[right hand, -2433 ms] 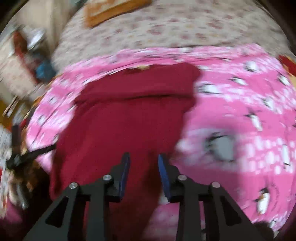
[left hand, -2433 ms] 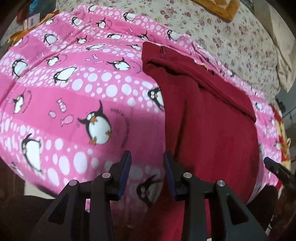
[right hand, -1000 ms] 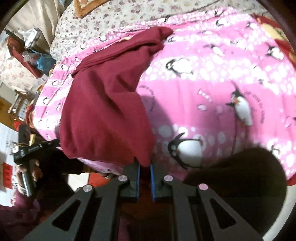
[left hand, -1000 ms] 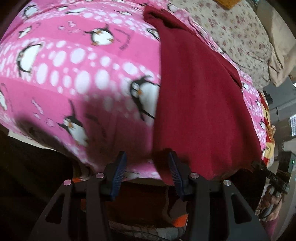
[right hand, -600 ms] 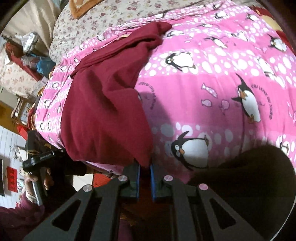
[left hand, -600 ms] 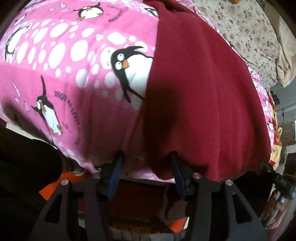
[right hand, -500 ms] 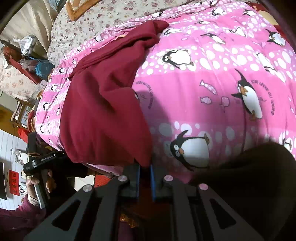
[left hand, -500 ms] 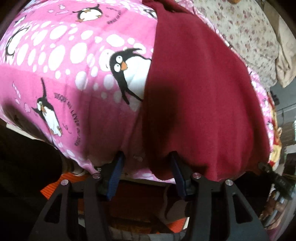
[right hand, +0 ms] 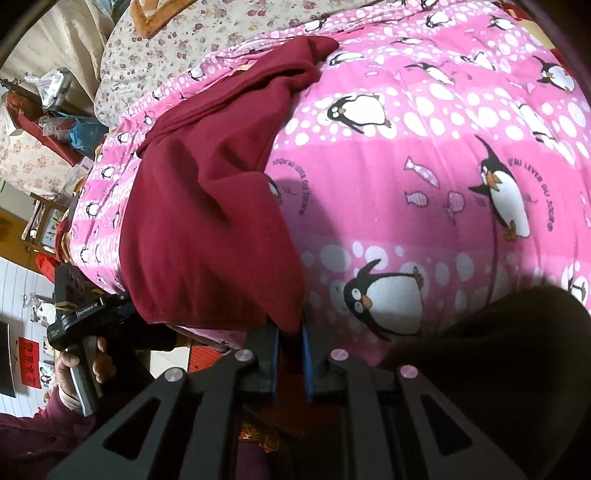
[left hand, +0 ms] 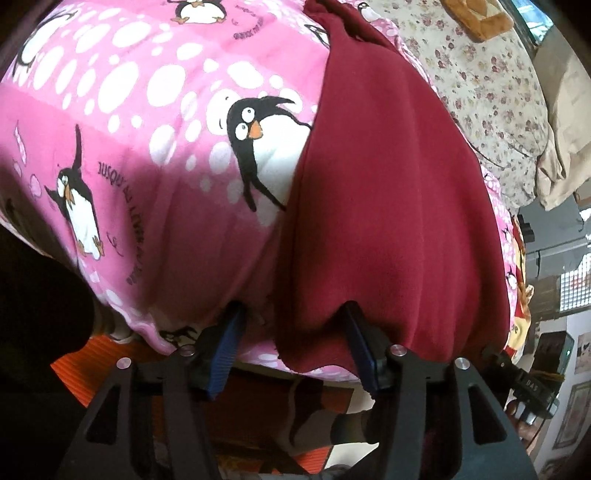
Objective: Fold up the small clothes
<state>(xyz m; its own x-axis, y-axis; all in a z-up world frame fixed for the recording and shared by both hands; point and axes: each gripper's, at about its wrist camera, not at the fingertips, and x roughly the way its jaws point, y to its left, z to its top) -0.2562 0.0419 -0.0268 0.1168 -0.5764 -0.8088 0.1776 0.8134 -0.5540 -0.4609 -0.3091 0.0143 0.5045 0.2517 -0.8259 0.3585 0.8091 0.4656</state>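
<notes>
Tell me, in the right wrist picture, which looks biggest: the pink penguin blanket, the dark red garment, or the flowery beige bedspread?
1. Pink penguin blanket, biggest.
2. Dark red garment.
3. Flowery beige bedspread, smallest, though it lies farthest from the camera and runs out of view, so it may really be bigger.

A home bedroom: a bed with a pink penguin blanket [right hand: 424, 155] over a floral bedspread [left hand: 476, 70].

A dark red garment [left hand: 391, 192] of soft, fleecy cloth lies spread lengthwise on the pink penguin-print blanket [left hand: 147, 122] that covers the bed. Its far end is bunched and folded over itself, while the body lies mostly flat with a few long creases. The near hem droops over the bed's edge, one corner of it pinched up.
</notes>
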